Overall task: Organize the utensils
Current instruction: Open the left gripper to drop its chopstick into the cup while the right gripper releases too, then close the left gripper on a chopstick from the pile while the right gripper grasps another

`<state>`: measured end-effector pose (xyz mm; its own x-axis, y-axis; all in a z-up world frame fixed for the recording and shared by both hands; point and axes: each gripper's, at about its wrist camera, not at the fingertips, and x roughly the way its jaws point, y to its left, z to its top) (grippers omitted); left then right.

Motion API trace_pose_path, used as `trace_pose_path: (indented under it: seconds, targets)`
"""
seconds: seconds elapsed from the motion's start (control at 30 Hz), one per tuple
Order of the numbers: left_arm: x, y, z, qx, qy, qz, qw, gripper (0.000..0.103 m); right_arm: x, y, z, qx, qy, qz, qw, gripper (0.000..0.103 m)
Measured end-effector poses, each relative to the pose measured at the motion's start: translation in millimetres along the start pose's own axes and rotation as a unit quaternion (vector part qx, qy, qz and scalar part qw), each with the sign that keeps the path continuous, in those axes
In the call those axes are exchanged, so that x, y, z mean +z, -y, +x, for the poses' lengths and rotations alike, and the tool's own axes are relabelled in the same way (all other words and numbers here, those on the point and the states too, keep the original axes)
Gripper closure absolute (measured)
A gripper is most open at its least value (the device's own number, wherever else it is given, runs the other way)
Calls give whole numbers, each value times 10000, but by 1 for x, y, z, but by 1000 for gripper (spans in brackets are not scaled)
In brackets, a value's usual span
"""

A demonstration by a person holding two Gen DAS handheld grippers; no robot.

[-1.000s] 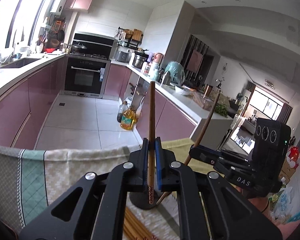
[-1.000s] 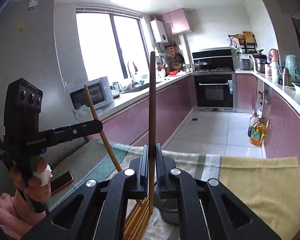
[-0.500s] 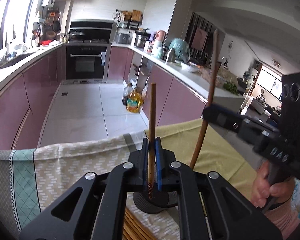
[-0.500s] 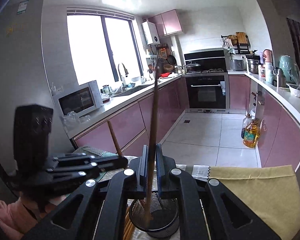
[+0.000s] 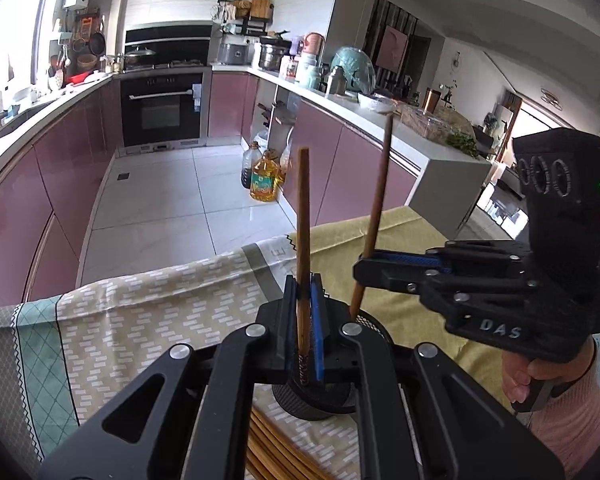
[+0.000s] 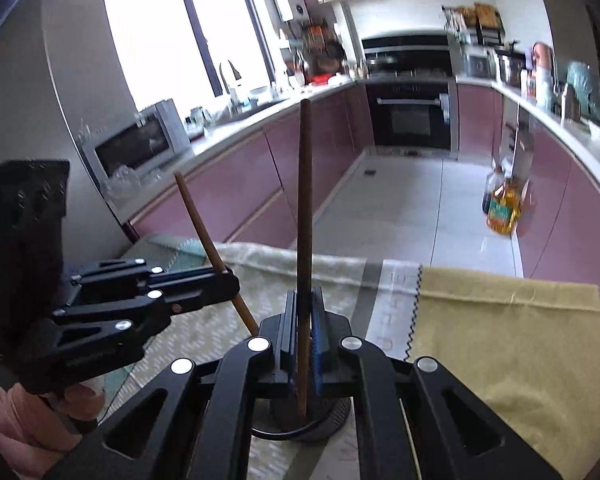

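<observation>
Left wrist view showed the left gripper [image 5: 303,308] clamped on a thin brown wooden chopstick [image 5: 302,248], which stood nearly upright between its blue pads. Compared with one second before, this gripper had come down and forward: the black mesh cylindrical holder [image 5: 320,396], which earlier was only a dark shape below the jaws, now sat directly under them, and the lower patterned tip of the chopstick reached to about its rim. Just to the right of the tool, the right gripper [image 5: 366,266] was closed on a second brown wooden chopstick [image 5: 376,216], tilted a little, with its lower end already at the rim of the same holder. A hand [image 5: 520,380] in a pink sleeve held that tool.

From the right wrist view, the right gripper [image 6: 303,316] pinched its chopstick [image 6: 304,200] upright, and the lower end now passed down into the holder [image 6: 300,424], which was not visible under it a second ago. To the left of this tool was the left gripper [image 6: 230,278] with its slanted chopstick [image 6: 204,232].

More loose wooden chopsticks [image 5: 272,448] lay on the patterned cloth [image 5: 140,312] below the left tool. I judged that both chopsticks were lined up over the holder, so releasing them was probably the next step.
</observation>
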<state>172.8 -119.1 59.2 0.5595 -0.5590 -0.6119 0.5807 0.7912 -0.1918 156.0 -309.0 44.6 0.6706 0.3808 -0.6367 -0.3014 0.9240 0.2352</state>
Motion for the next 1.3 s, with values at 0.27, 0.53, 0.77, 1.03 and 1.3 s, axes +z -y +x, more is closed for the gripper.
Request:
trace_pose_path:
  seconds: [0.27, 0.53, 0.77, 1.03, 1.3]
  targets:
    - [-4, -5, 10, 143, 43, -124, 9998, 79, -11, 2, 7, -208, 48, 168, 9996, 82]
    - [-42, -16, -27, 572, 283, -41, 9980, 59, -40, -24, -48, -29, 737, -311, 9968, 64]
    - [-106, -19, -20, 667, -440, 50, 9968, 56, -89, -58, -52, 191, 451, -767, 9958, 58]
    - [-160, -26, 3, 663, -1119, -18, 9915, 57, -134, -67, 4, 499, -510, -407, 9966, 59]
    - [-176, -34, 4, 586, -1204, -214, 9908, 63, -148, -69, 23, 437, -770, -237, 9958, 60]
